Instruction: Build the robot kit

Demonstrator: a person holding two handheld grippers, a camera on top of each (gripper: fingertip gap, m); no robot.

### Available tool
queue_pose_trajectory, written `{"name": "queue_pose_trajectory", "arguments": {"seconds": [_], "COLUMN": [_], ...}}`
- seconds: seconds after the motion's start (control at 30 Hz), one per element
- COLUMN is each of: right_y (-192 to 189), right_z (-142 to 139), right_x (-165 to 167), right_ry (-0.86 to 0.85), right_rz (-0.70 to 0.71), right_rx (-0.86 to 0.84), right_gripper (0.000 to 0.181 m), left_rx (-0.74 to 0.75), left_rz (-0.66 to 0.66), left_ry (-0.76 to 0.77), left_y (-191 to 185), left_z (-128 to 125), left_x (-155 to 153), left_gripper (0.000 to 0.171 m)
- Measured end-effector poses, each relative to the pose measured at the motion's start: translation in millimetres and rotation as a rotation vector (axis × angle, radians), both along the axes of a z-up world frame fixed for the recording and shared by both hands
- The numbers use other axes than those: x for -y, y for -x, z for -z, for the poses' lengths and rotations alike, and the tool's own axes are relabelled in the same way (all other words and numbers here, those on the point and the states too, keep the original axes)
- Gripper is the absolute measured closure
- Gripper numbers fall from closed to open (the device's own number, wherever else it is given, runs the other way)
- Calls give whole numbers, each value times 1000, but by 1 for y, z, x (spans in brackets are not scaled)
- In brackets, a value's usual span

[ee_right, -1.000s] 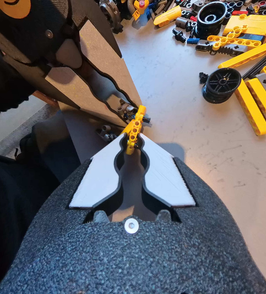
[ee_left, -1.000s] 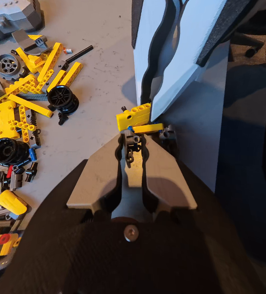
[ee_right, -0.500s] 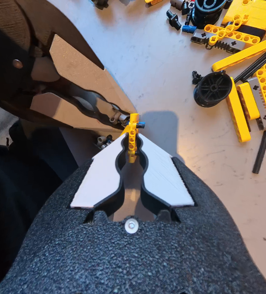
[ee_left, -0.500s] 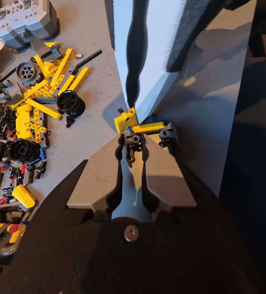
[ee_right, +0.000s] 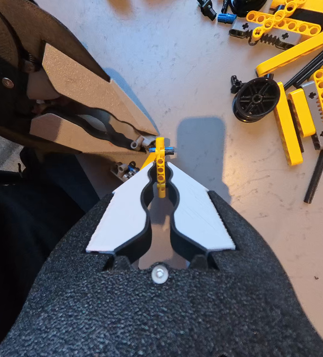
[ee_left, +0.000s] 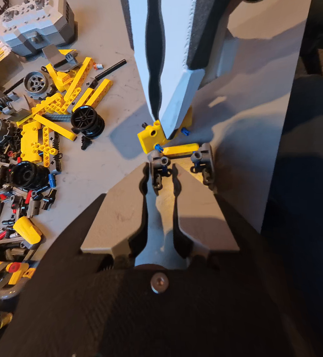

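A: Left gripper [ee_left: 160, 167], grey-fingered: clamped on grey connector [ee_left: 159, 161] at one end of a small assembly, above the edge of the pale table [ee_left: 102, 168].

B: Right gripper [ee_right: 160, 164], white-fingered: clamped on yellow perforated beam [ee_right: 160, 170] of the same assembly; blue pin [ee_right: 153, 149] and black pin [ee_right: 169, 149] projecting from the beam's far end, just beyond the fingertips.

A: Joined to the beam: thin yellow bar [ee_left: 181, 149], ending in second grey connector [ee_left: 203, 155], free of either gripper.

B: Both grippers tip to tip, meeting at roughly a right angle.

A: On the table, well apart to the left gripper's left: heap of yellow beams [ee_left: 60, 104], black wheel [ee_left: 87, 121], grey motor block [ee_left: 35, 25].
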State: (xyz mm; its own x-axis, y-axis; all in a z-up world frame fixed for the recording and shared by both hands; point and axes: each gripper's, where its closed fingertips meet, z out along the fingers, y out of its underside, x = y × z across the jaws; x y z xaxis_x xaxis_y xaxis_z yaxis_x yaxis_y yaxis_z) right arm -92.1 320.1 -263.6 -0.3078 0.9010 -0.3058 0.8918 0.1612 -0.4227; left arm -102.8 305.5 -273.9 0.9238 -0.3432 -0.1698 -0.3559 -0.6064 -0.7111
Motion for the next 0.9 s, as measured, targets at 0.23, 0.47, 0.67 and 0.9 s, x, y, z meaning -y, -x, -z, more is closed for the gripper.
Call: {"name": "queue_pose_trajectory", "arguments": {"seconds": [0.23,0.47,0.67,0.9], "right_y": [-4,-5,-4,-3], "right_z": [3,1,4,3], "right_x": [-2,-12,-6,-7], "right_ry": [-13,-141,-142,-121], "right_rz": [114,172,200,235], "right_rx": [1,26,49,79], "right_gripper": [175,175,175,175], "left_rx": [-73,-181,-241,-280], "left_rz": [-34,-75,-80,-94], "left_ry": [-29,-66,-86,-95], "left_y": [1,0,0,2], "left_z": [1,-1,-1,-1], "left_x": [-4,-8,-8,-8], "left_gripper": [155,156,156,157]}}
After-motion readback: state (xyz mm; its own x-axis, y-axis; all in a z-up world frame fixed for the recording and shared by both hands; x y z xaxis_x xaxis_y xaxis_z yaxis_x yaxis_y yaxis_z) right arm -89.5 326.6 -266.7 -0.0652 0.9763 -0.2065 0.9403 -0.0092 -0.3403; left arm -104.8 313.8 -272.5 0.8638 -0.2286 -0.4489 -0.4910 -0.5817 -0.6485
